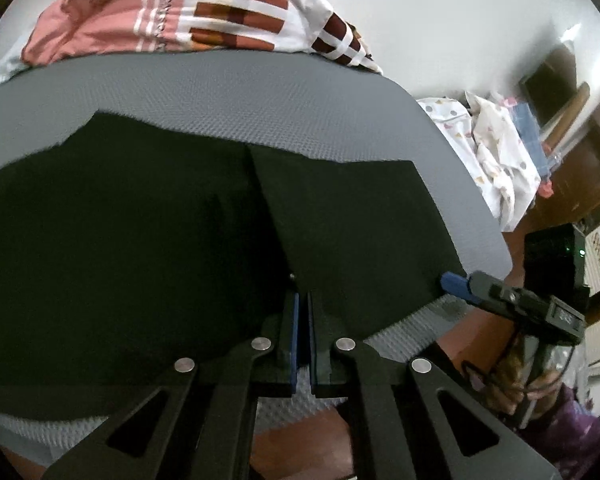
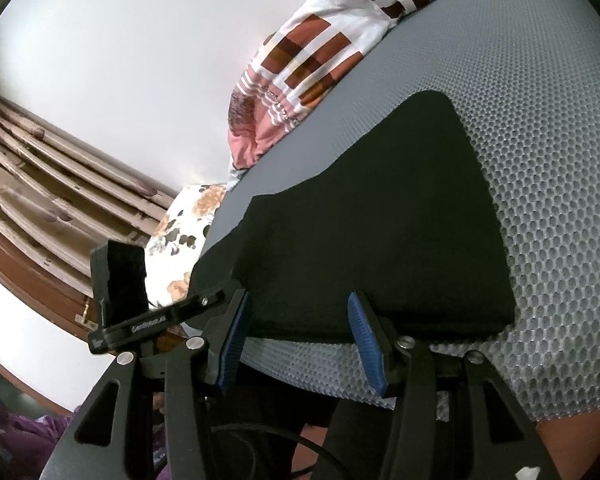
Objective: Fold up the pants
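Black pants (image 1: pixel 140 240) lie spread on a grey honeycomb mat (image 1: pixel 260 92), one leg (image 1: pixel 352 224) folded over toward the right. My left gripper (image 1: pixel 303 300) is shut, its tips pinching the pants' near edge by the middle seam. In the right wrist view the pants (image 2: pixel 360 220) form a thick folded slab on the mat (image 2: pixel 540 120). My right gripper (image 2: pixel 300 334) is open and straddles the slab's near edge, its blue pads (image 2: pixel 366 344) clear of the cloth. From the left wrist view, the right gripper (image 1: pixel 456 283) sits at the pants' near right corner.
A pink, brown and white patterned blanket (image 1: pixel 204 12) is bunched along the mat's far edge. A white dotted cloth pile (image 1: pixel 488 148) lies beyond the mat's right side. A floral pillow (image 2: pixel 184 232) and curtains (image 2: pixel 40 184) are off the left side. A hand (image 1: pixel 512 384) holds the right gripper.
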A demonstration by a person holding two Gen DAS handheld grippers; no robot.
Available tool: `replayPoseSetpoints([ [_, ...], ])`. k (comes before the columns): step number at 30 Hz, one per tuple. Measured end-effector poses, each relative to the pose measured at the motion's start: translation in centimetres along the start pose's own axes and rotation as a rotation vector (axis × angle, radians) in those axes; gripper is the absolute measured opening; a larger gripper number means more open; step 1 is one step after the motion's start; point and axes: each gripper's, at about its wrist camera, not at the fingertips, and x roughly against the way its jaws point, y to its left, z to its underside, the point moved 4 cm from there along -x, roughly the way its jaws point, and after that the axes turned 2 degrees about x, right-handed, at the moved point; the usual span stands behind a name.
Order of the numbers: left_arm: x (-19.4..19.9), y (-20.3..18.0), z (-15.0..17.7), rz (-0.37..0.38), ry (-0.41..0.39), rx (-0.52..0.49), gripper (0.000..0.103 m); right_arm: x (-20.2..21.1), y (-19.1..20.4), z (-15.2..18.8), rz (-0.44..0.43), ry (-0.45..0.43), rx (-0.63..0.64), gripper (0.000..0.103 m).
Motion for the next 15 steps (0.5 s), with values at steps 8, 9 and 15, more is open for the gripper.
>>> replayPoseSetpoints([
  [8, -1.6, 1.1, 1.6, -0.032, 0.026, 0.023, 0.003, -0.4, 0.0, 0.2, 0.013, 0.020, 0.008, 0.050],
  [9, -1.5, 0.9, 1.6, -0.043, 0.018, 0.004, 0.004, -0.4, 0.0, 0.2, 0.014, 0.020, 0.011, 0.050],
  [15, -2.2, 0.6, 1.3, -0.099, 0.026, -0.053, 0.004, -0.6, -0.4, 0.1, 0.019, 0.021, 0.001, 0.050],
])
